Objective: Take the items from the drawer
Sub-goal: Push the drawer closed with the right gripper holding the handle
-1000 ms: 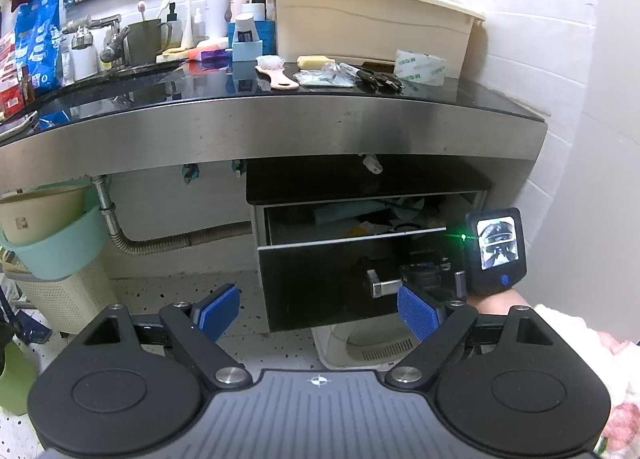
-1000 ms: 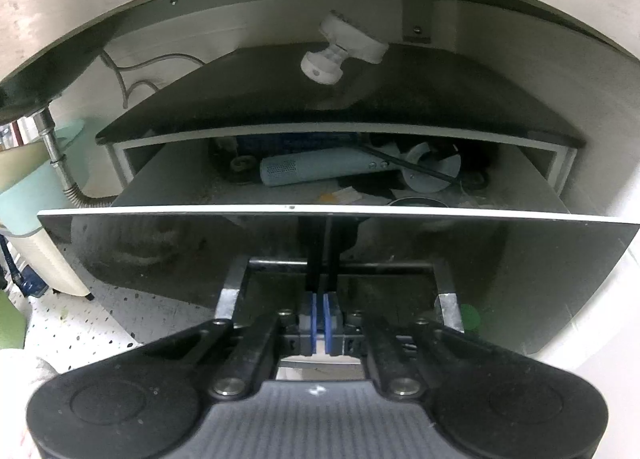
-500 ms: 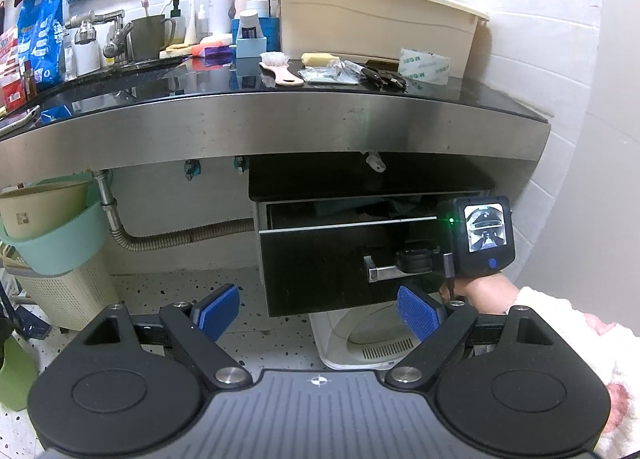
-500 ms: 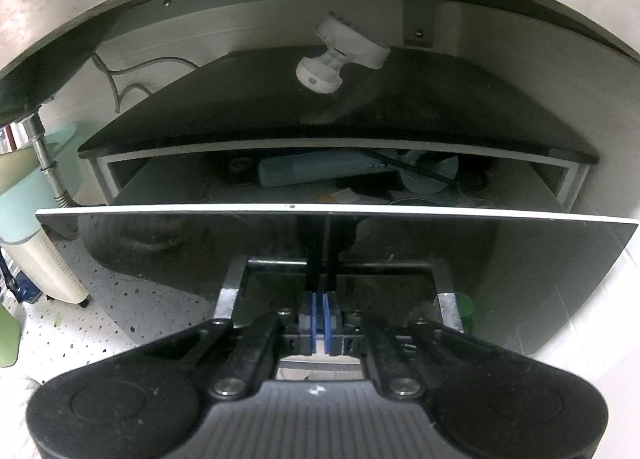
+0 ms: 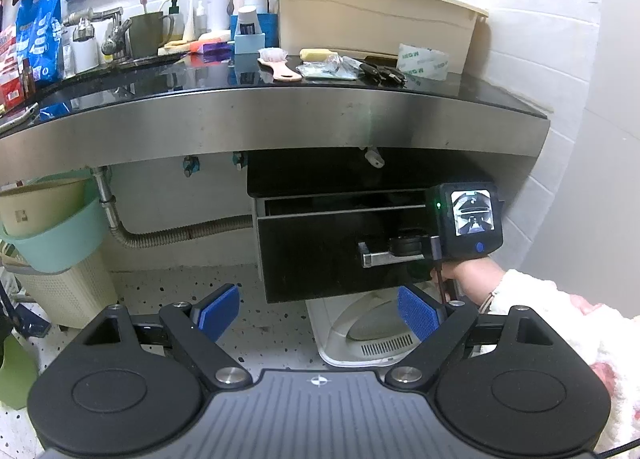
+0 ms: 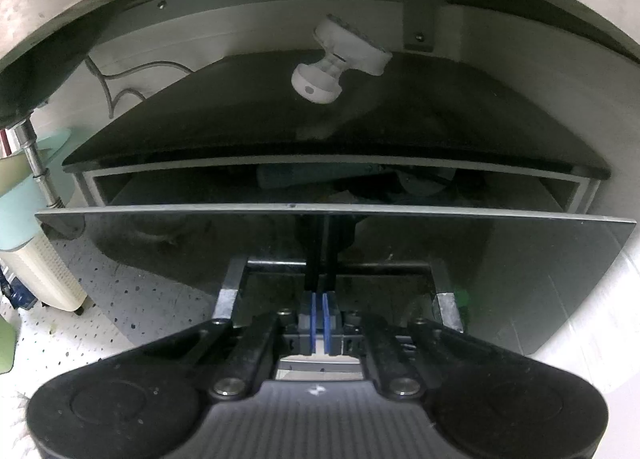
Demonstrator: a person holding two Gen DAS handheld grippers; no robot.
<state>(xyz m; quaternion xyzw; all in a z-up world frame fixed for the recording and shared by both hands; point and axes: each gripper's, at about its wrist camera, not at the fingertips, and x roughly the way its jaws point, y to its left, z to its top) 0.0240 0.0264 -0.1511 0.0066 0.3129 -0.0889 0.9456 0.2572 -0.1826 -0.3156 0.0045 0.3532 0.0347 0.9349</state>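
Drawer [image 5: 340, 247]: under the counter [image 5: 280, 119], right of the drain hose; black front, open only a narrow gap.
Drawer handle [image 6: 340, 265]: metal bar low on the front panel, pinched at its middle.
Items: far inside the gap, barely seen; a pale blue tube-like piece [image 6: 316, 175] and a whitish round piece [image 6: 424, 183], the rest too dark to tell.
Right hand-held gripper [image 6: 319, 317]: blue pads nearly together, clamped on the drawer handle; held level, pointing straight at the front panel, bare wrist and white fleece sleeve trailing to the right.
Left hand-held gripper [image 5: 316, 311]: spread wide, holding nothing; held back near the floor, well apart from the drawer, aimed up toward the counter front.
Step in hand: likely the drawer movement by the handle, nothing taken out yet.
Risk, slip: thin pinch on a smooth bar; a pull off the slide's line could let the pads slide off.
Risk, reach: gap too narrow for the open fingers; going in now would strike the front edge or the black shelf above.
Risk, clutter: items overlapping in the dark; a blind grab could drag a neighbour along.
Nearby: white appliance [image 5: 376, 335] on the floor just below the drawer, in the way of anything dropped.
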